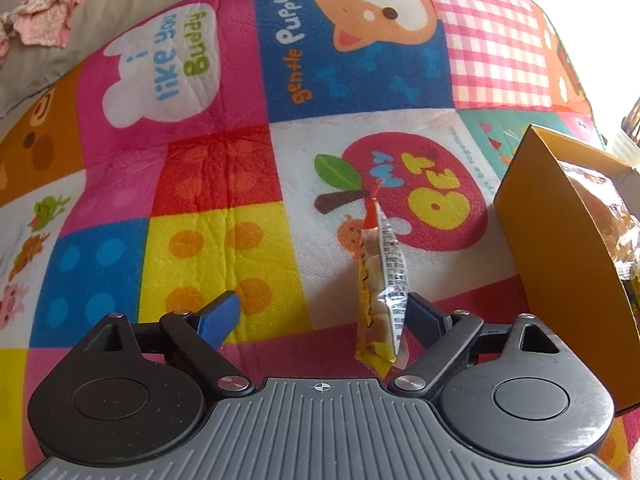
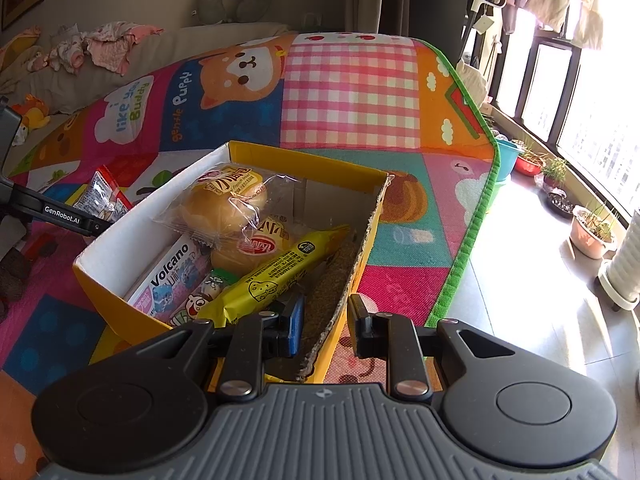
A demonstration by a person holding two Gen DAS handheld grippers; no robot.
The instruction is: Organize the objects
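Crinkly flat snack packet (image 1: pixel 382 280) stands on edge, long axis upright, beside cardboard box (image 1: pixel 560 240); left gripper (image 1: pixel 320 312) spread wide, right gripper (image 2: pixel 326 328) pinching the box's torn wall

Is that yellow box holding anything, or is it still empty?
Holding things, with room left. The yellow box contains wrapped buns, a yellow snack stick and a Volcano pack; bare cardboard shows at its far end.

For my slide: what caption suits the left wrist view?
Open left hand-held gripper beside a snack packet on the play mat.
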